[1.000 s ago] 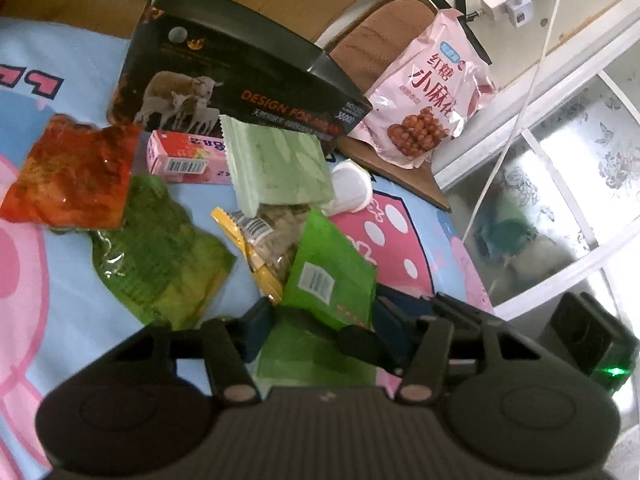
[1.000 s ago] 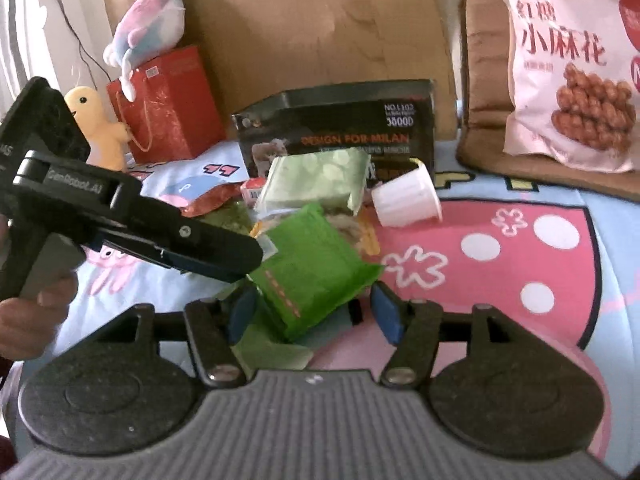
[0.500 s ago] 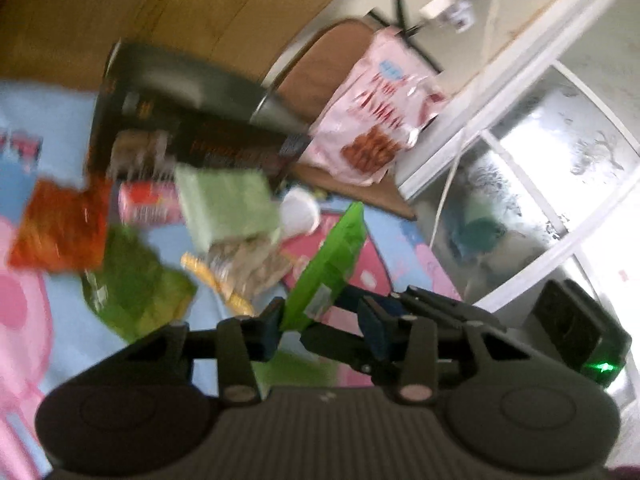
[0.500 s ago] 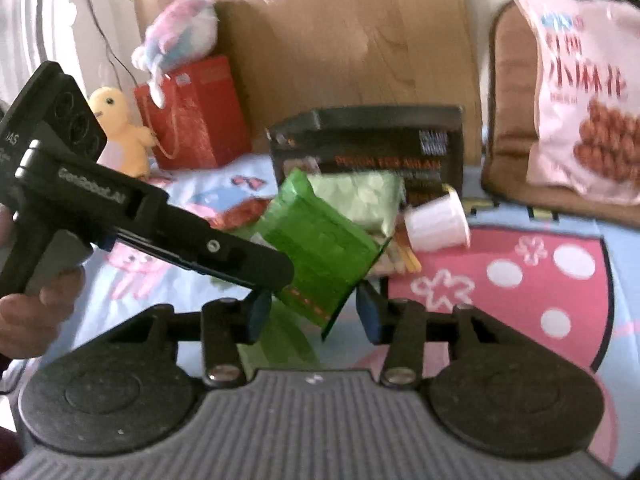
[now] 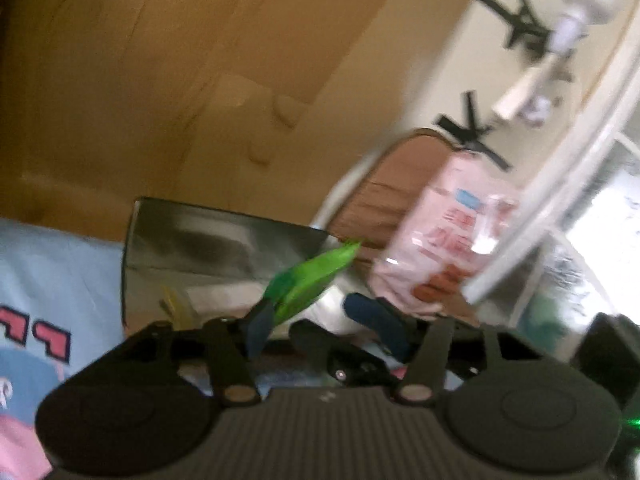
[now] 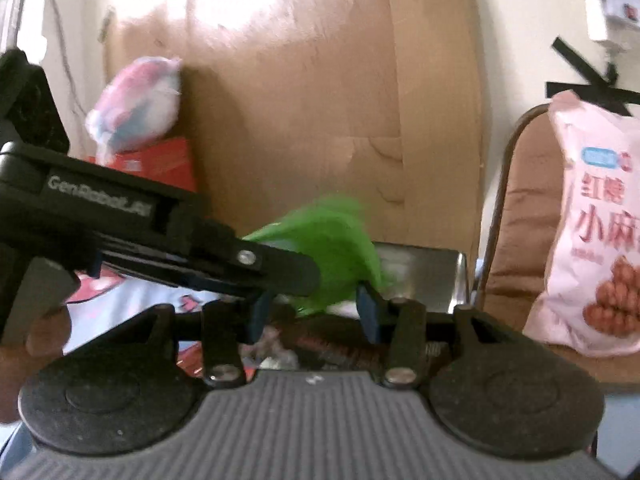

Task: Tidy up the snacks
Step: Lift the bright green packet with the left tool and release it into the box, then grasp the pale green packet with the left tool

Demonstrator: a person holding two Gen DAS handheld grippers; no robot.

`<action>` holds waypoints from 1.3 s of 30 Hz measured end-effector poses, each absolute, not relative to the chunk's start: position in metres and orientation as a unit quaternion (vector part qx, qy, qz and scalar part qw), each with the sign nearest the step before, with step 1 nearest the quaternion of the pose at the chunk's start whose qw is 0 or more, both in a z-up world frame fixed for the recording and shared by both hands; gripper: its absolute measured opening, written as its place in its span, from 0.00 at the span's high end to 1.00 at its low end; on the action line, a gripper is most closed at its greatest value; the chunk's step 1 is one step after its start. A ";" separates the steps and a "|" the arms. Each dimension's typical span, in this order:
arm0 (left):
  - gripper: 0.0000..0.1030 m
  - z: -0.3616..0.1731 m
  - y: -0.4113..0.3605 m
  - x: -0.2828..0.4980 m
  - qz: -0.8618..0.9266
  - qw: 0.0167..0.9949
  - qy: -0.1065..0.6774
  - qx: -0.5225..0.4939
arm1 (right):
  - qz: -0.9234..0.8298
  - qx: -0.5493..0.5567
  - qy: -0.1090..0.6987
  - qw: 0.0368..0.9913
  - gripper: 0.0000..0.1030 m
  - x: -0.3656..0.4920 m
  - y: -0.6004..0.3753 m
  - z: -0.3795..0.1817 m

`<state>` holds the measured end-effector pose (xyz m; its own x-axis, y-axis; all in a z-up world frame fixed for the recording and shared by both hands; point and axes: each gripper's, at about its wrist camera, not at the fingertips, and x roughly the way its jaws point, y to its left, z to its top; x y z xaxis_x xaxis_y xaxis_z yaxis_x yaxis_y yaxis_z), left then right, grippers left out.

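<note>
A bright green snack packet (image 6: pixel 336 248) hangs in the air above the open black box (image 6: pixel 420 276). It stands between the fingers of my right gripper (image 6: pixel 314 310), whose pads press on its lower end. My left gripper (image 6: pixel 296 276) reaches in from the left across the same packet. In the blurred left wrist view the green packet (image 5: pixel 312 280) shows edge-on, leaning on one finger (image 5: pixel 260 328). The left gripper (image 5: pixel 320 324) has its jaws opening, with a wide gap on the other side of the packet. The black box (image 5: pixel 224 248) lies just beyond.
A large pink snack bag (image 6: pixel 592 240) leans on a brown chair cushion (image 6: pixel 528 232) at the right. A cardboard sheet (image 6: pixel 320 100) stands behind the box. A plush toy (image 6: pixel 136 108) tops a red bag (image 6: pixel 160 160). A hand (image 6: pixel 24 344) holds the left gripper.
Both grippers have risen and tilted up, lifting the green packet off the snack pile to above the black box. The left jaws have spread wider; the right jaws have narrowed onto the packet.
</note>
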<state>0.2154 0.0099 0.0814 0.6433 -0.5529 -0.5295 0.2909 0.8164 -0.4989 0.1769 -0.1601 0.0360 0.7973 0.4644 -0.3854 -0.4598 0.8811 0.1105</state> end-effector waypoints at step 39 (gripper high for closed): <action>0.41 0.007 0.063 0.040 -0.246 0.847 0.432 -0.189 | 0.364 -0.024 0.281 0.887 0.49 0.028 -0.143 -0.016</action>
